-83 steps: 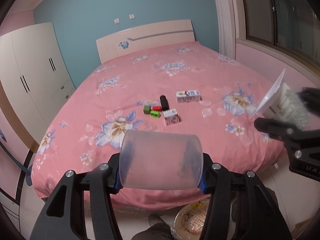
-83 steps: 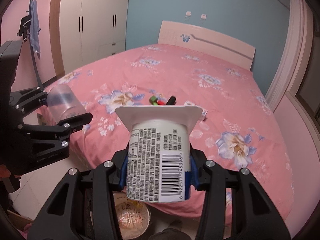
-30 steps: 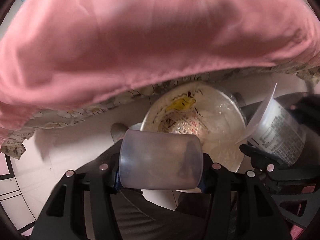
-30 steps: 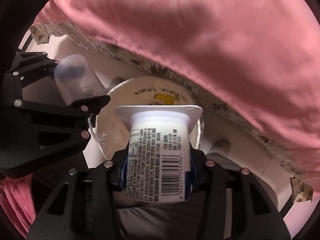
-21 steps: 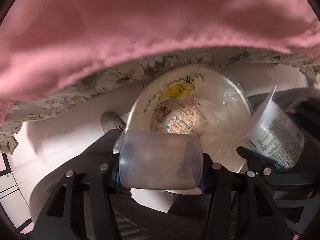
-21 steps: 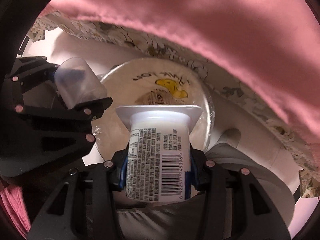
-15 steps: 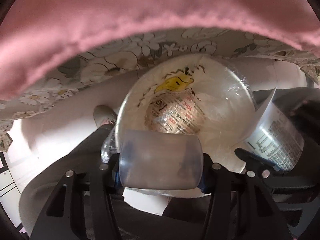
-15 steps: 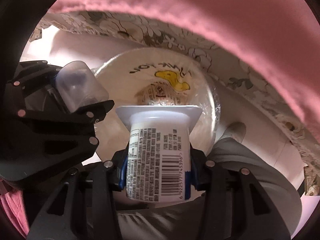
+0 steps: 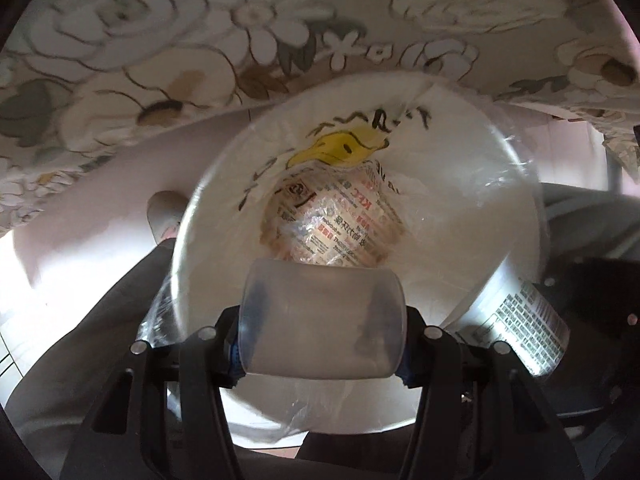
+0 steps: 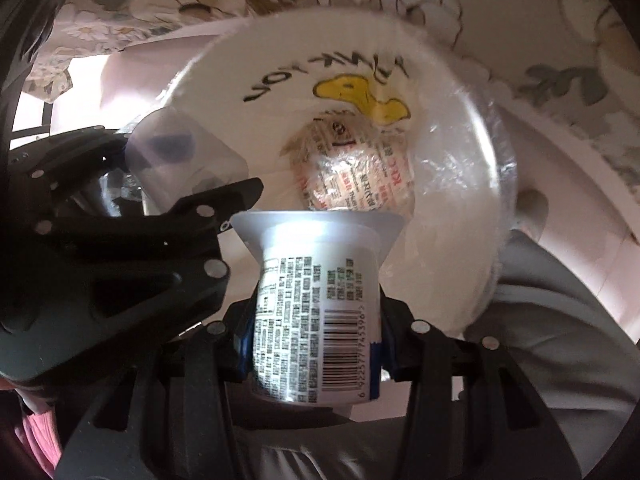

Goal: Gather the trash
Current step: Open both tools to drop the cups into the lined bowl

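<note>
My left gripper (image 9: 320, 356) is shut on a clear plastic cup (image 9: 322, 322) lying sideways between its pads, right over the mouth of a white trash bin (image 9: 516, 184) lined with clear film. My right gripper (image 10: 316, 344) is shut on a white yogurt cup (image 10: 316, 300) with a barcode label, its square rim pointing into the same bin (image 10: 452, 92). A crumpled printed wrapper (image 9: 332, 224) lies at the bin's bottom. In the right wrist view the left gripper and the plastic cup (image 10: 180, 164) sit at the left; in the left wrist view the yogurt cup (image 9: 516, 332) shows at the right.
A floral bed skirt (image 9: 168, 40) hangs close above the bin. The person's grey trouser leg (image 10: 560, 320) and a shoe (image 9: 164, 216) stand beside the bin on the pale floor (image 9: 80, 240).
Both grippers have dropped from the bed's edge toward the bin, which now fills both views. The pink bedspread has left the frames. Both cups stay gripped.
</note>
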The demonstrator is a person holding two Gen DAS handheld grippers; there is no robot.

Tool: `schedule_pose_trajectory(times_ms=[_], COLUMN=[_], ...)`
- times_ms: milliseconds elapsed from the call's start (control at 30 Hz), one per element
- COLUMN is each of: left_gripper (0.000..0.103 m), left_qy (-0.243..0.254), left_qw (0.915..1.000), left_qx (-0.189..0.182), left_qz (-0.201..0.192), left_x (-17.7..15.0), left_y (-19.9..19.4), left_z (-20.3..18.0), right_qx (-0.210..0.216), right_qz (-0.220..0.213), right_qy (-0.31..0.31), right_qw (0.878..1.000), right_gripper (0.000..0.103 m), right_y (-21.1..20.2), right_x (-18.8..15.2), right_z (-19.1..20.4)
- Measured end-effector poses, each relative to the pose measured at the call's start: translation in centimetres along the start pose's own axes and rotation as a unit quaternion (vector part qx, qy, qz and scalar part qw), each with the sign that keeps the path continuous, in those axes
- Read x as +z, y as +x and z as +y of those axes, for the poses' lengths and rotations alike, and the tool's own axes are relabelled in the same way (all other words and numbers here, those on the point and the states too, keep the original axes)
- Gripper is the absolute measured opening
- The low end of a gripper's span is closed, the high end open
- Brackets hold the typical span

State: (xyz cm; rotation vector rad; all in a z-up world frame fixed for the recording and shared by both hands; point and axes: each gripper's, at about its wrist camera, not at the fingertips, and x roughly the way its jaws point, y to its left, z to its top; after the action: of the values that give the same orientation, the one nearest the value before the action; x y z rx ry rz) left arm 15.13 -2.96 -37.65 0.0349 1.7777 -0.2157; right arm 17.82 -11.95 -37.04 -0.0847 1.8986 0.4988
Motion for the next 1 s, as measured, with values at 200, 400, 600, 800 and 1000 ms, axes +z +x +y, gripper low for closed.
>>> schedule_pose_trajectory(times_ms=[200, 400, 600, 800, 1000], left_gripper=[0.057, 0.06, 0.076, 0.076, 0.076], left_qy=[-0.001, 0.0, -0.014, -0.01, -0.006], left_qw=[0.9992, 0.9985, 0.9983, 0.9986, 0.9989], left_qx=[-0.02, -0.021, -0.023, -0.02, -0.018], left_qz=[0.033, 0.05, 0.052, 0.048, 0.042], left_x=[0.4, 0.7, 0.8, 0.5, 0.3], left_y=[2.6, 3.7, 3.7, 3.3, 3.0], left_z=[0.3, 0.3, 0.8, 0.3, 0.0], right_qx=[0.006, -0.01, -0.031, -0.033, -0.036], right_qz=[0.019, 0.023, 0.019, 0.018, 0.012], right_qy=[0.018, 0.019, 0.01, 0.008, 0.01], right_qw=[1.0, 0.999, 0.999, 0.999, 0.999], right_gripper=[0.048, 0.049, 0.068, 0.068, 0.068], right_y=[2.1, 3.5, 3.8, 3.2, 2.5], right_x=[0.6, 1.1, 1.2, 0.8, 0.3], right_z=[-0.6, -1.0, -0.9, -1.1, -1.1])
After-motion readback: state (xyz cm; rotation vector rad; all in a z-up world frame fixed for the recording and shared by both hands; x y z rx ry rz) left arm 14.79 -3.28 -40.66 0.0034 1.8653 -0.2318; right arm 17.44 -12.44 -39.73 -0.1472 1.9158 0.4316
